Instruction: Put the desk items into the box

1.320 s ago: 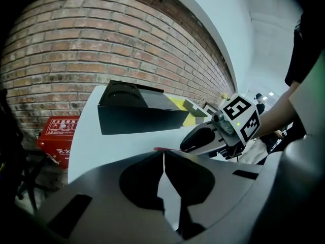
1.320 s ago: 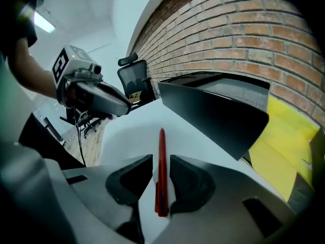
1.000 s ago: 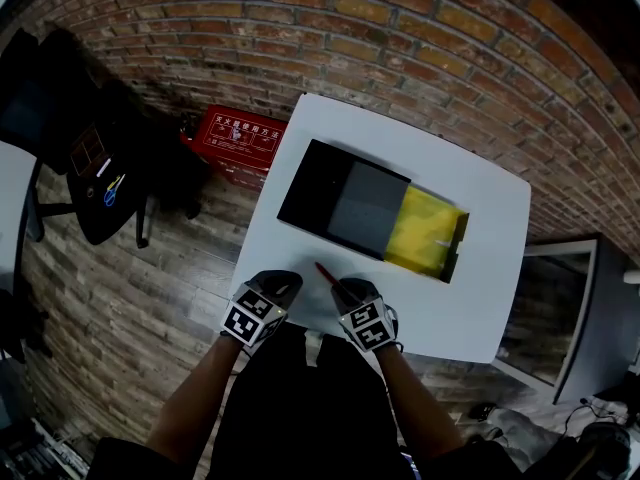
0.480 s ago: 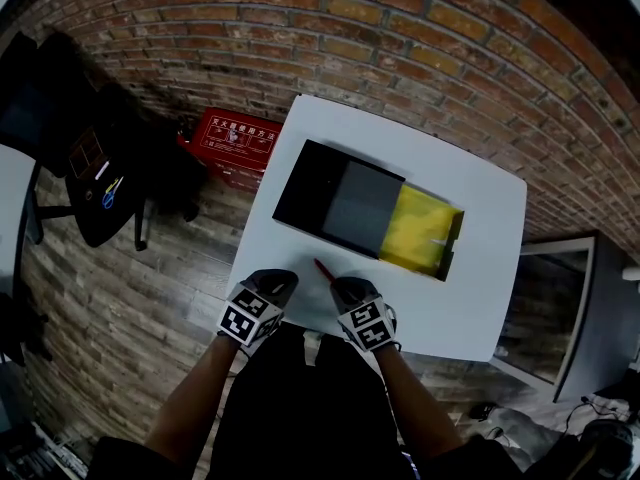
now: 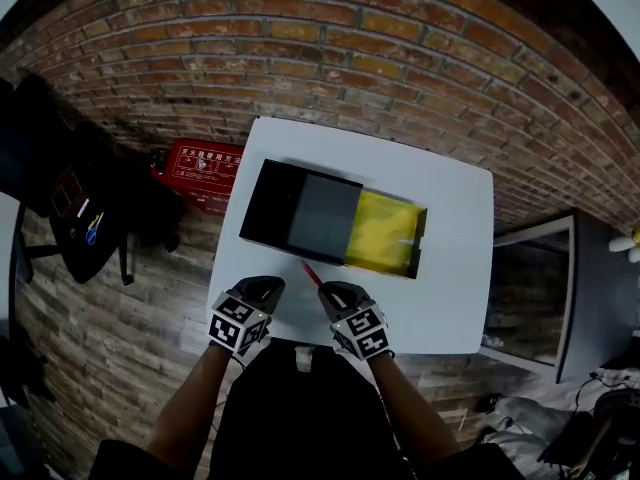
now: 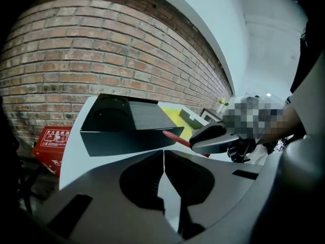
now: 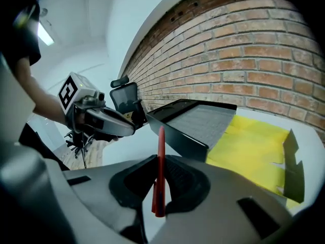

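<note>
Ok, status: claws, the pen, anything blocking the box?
Right claw shut on red pen. Left claw shut, empty. Box part open, yellow inside showing. Nothing between pen and box.

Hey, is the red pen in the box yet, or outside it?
Outside. The right gripper is shut on the red pen, holding it in front of the box's near wall, not inside.
</note>
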A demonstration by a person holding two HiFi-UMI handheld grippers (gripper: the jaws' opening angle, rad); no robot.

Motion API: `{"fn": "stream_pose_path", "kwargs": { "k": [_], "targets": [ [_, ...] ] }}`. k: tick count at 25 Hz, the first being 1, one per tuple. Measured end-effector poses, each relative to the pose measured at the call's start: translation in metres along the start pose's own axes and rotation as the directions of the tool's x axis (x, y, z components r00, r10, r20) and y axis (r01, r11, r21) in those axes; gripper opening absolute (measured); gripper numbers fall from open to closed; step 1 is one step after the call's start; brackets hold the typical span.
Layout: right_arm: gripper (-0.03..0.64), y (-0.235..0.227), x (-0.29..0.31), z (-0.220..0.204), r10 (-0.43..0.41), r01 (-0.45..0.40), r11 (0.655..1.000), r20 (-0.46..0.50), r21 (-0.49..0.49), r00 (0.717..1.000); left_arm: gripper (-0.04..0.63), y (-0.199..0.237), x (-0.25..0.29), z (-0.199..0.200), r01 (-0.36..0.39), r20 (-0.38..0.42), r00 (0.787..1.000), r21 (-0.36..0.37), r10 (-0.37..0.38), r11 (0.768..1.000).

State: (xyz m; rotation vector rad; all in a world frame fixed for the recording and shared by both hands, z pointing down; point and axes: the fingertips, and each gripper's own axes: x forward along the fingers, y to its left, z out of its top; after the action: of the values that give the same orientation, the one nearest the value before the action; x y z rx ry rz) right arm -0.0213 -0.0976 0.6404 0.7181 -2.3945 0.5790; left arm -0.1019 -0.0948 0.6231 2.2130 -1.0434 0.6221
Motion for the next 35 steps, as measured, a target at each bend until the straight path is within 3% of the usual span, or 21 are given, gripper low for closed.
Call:
{"fn": "stream_pose_path", "kwargs": {
  "k": [11,19,24,29,35],
  "targets": [
    [0.06,-0.054,-0.062,0.014,-0.128,0.108,0.984,0.14,0.143,0.982,0.015,-0.045,0.039,0.045,0.09,0.041,0.995,0.057,-0.092,0.994],
    [0.06,-0.097,-0.092,0.016,-0.228,0.161,0.942,0.211,0.294,0.951,0.015,-0.072,0.07,0.072,0.153,0.059,0.986,0.028,-0.154,0.988],
    [0.06,-0.127,-0.096,0.018,-0.273,0.152,0.891,0.237,0.428,0.932,0.015,-0.086,0.084,0.091,0.183,0.067,0.98,0.044,-0.186,0.982],
    [0.06,-0.152,-0.086,0.017,-0.293,0.102,0.812,0.25,0.575,0.923,0.015,-0.086,0.097,0.101,0.18,0.066,0.981,0.045,-0.183,0.983],
    [0.06,-0.174,-0.066,0.023,-0.309,0.083,0.756,0.242,0.649,0.92,0.015,-0.079,0.107,0.105,0.175,0.06,0.983,0.024,-0.176,0.984]
  ]
}}
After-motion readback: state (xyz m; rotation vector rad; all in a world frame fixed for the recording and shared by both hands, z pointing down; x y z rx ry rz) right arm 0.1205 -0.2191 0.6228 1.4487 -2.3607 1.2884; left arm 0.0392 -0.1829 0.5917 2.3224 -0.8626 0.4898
